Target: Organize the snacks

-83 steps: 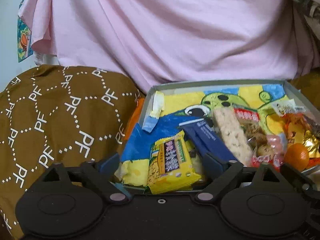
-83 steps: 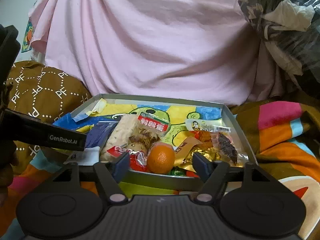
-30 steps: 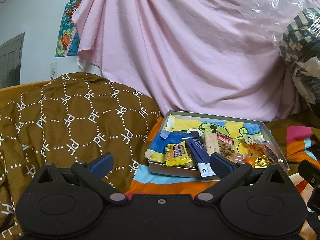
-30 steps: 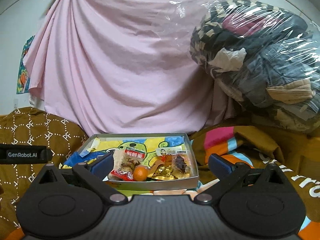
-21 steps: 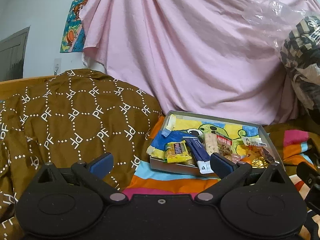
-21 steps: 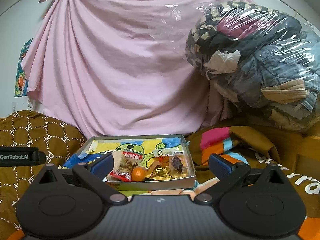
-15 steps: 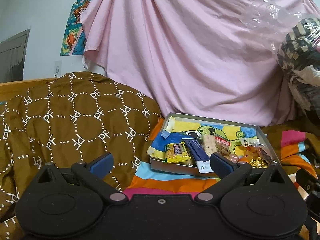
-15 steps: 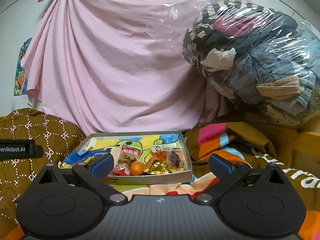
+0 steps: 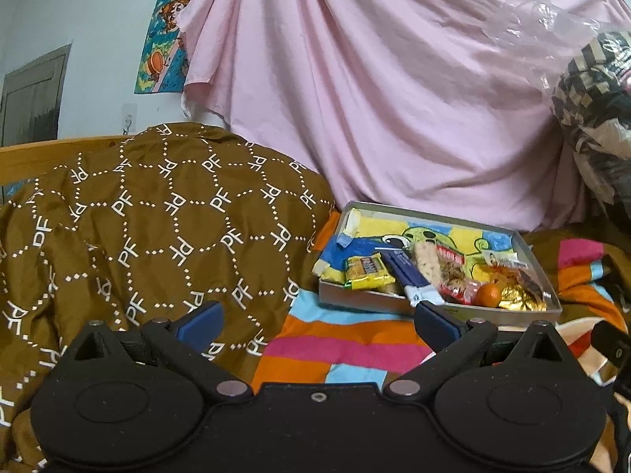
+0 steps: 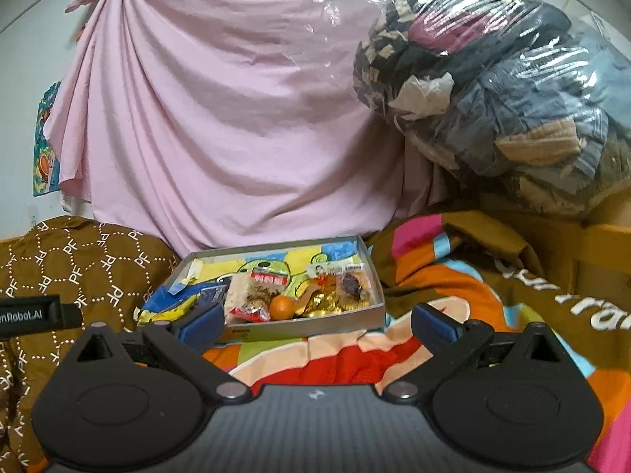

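Note:
A grey tray (image 9: pixel 357 299) with a cartoon lining sits on the bed and holds several snacks: a yellow packet (image 9: pixel 366 272), a blue packet (image 9: pixel 408 276), a rice bar (image 9: pixel 426 262), a small orange (image 9: pixel 488 295) and gold wrappers (image 9: pixel 516 301). The tray (image 10: pixel 315 321) and orange (image 10: pixel 282 307) also show in the right wrist view. My left gripper (image 9: pixel 317 321) is open and empty, well short of the tray. My right gripper (image 10: pixel 315 321) is open and empty, also short of it.
A brown patterned blanket (image 9: pixel 157 228) lies left of the tray. A striped colourful blanket (image 10: pixel 453 295) covers the bed under and right of it. A pink sheet (image 10: pixel 236 138) hangs behind. A clear bag of clothes (image 10: pixel 493 94) sits at the right.
Both grippers have pulled back from the tray, which now looks smaller and farther. Both stay open and empty. The snacks in the tray have not moved.

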Demonstrator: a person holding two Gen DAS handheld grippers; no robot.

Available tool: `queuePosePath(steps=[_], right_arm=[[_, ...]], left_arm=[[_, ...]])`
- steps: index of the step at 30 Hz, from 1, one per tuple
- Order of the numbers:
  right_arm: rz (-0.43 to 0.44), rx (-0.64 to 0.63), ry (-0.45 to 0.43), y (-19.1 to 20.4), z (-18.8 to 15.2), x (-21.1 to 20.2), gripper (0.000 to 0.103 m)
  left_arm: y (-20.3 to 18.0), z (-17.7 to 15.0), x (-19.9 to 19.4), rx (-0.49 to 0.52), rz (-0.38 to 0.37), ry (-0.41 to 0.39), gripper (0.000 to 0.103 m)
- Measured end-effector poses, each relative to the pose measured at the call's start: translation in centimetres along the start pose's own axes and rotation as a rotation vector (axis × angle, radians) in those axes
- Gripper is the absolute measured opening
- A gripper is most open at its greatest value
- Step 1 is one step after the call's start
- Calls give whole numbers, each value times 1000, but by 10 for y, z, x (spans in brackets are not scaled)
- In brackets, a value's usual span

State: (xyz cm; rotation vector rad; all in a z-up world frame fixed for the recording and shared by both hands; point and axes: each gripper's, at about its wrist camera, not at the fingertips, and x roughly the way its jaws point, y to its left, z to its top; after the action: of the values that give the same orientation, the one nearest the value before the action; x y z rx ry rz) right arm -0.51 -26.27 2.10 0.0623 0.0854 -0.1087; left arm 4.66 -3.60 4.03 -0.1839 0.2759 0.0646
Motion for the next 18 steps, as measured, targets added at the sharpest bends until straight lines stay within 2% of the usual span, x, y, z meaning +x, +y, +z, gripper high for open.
queuePosePath(steps=[8, 13, 18], right_arm=[[0, -34, -11, 11, -5, -14, 103], [4, -29, -43, 14, -6, -23, 103], [0, -35, -41, 19, -9, -29, 103]], left_arm=[[12, -12, -11, -19, -2, 13, 102], [18, -12, -21, -14, 26, -43, 102], [24, -11, -26, -11, 24, -54, 102]])
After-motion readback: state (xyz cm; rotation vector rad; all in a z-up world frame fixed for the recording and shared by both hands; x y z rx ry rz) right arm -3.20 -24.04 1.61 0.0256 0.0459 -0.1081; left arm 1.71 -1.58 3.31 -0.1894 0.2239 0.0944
